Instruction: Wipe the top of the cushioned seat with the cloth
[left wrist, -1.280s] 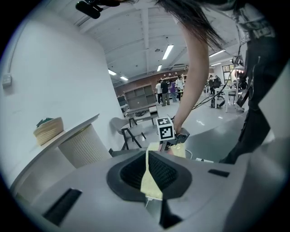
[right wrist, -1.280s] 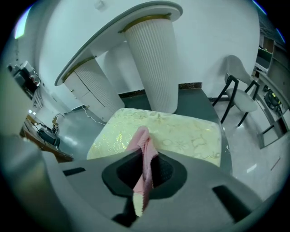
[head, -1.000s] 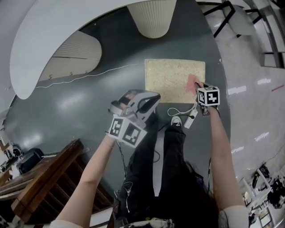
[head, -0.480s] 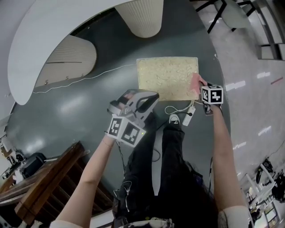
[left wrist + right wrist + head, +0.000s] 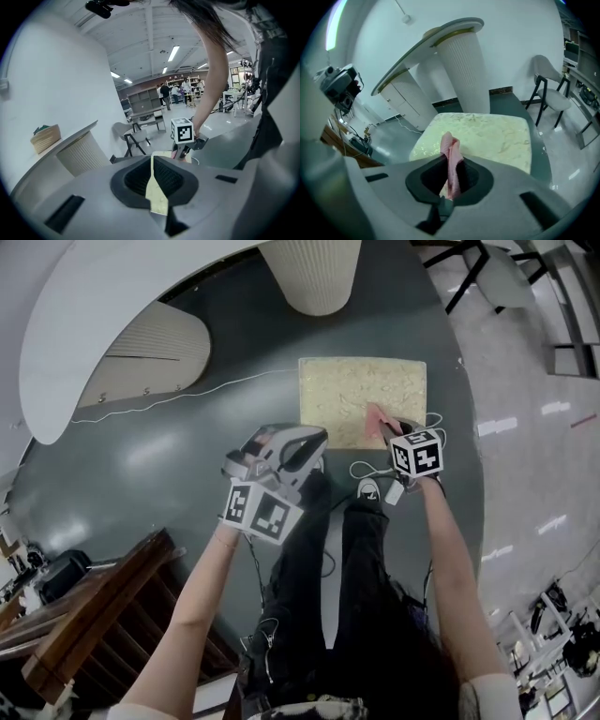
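Observation:
The cushioned seat is a pale yellow square pad on the dark floor, ahead of my feet. My right gripper hangs over its near edge, right of the middle, shut on a pink cloth that rests on the pad. In the right gripper view the cloth stands pinched between the jaws of the right gripper, with the seat spread beyond. My left gripper is held over the floor left of the seat, touching nothing. Seen in its own view, the left gripper is shut and holds nothing.
A ribbed white pedestal stands just beyond the seat under a curved white tabletop. A white cable crosses the floor at left. A power strip and cord lie by my shoe. Wooden furniture is lower left, a chair upper right.
The right gripper has slid the cloth left along the seat's near edge, from the right corner toward the middle. The left gripper has stayed where it was.

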Motion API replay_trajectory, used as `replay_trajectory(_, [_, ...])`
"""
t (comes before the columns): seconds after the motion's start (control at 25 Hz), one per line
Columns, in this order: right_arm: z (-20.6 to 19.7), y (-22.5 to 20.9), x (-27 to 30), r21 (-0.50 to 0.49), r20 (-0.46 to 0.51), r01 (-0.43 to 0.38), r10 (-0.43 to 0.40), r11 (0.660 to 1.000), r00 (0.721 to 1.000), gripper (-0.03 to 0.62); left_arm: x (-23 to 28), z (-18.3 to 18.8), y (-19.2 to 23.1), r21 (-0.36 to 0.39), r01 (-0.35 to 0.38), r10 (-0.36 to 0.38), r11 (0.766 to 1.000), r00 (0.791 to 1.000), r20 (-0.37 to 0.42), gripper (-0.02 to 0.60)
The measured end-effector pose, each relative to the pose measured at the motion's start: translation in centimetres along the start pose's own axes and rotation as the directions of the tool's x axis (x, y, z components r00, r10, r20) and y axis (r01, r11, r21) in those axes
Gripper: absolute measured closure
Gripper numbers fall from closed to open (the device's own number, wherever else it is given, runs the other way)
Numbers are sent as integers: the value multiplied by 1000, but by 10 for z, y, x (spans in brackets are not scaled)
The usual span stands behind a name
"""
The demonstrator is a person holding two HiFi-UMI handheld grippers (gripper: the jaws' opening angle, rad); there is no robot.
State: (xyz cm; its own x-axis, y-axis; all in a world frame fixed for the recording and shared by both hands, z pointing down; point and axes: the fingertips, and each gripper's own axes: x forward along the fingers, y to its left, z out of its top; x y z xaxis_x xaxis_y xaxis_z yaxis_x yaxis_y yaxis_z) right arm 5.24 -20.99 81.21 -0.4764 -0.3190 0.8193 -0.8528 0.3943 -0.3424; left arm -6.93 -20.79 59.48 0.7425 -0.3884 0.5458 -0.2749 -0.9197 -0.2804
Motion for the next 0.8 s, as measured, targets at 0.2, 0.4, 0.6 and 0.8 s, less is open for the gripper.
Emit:
replay_trajectory(0.2, [-2,69,39,-16,-16,-98,98,995,995,585,-19,-18,-2,-17,-14,14,1000,1000,-20,565])
replay_trajectory(0.4, [-7,118,69,-35,-52,-150,148,988,988,585,-39,-34,-2,-26,-20,19,999,999,-33,565])
replay_trajectory(0.6, [-12,133,86,-41,-86,-148,144,988,986,585,-55,-48,1,-41,-38,36,998,998,-42,565])
replay_trajectory(0.8, [-23,112,81,-9,-102,-95,94,995,990,585,-60,-54,-4,-41,-26,24,999,999,-41,565])
